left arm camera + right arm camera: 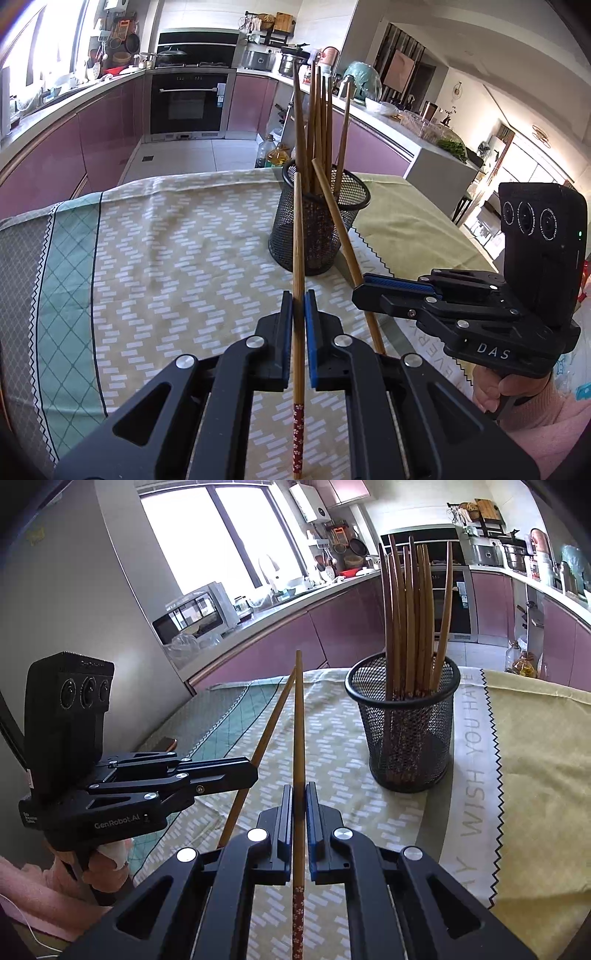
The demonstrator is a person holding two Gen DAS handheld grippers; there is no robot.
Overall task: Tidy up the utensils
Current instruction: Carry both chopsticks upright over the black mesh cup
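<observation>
Each gripper holds one chopstick. The left gripper (298,306) is clamped shut on the left chopstick (297,258), and the right gripper (299,797) is clamped shut on the right chopstick (298,731). In both wrist views the stick runs lengthwise between the blue pads, its plain narrow tip pointing forward and upward past the fingertips, its red flower-patterned end trailing back under the gripper body.

The mesh holder (320,221) stands ahead of both grippers: forward and slightly right of the left one, forward and clearly right of the right one. Judged from both views, the two grippers are about equally near it. The held sticks lean steeply but not vertically; a further tilt toward upright appears necessary before either can drop into the rim.

The sticks are slender, tapered, smooth bamboo. The holder is a black cylindrical wire mesh cup with a rolled rim, already containing a bundle of upright chopsticks (410,620). It rests on a patterned cloth (184,240), woven and matte, beneath both grippers.
</observation>
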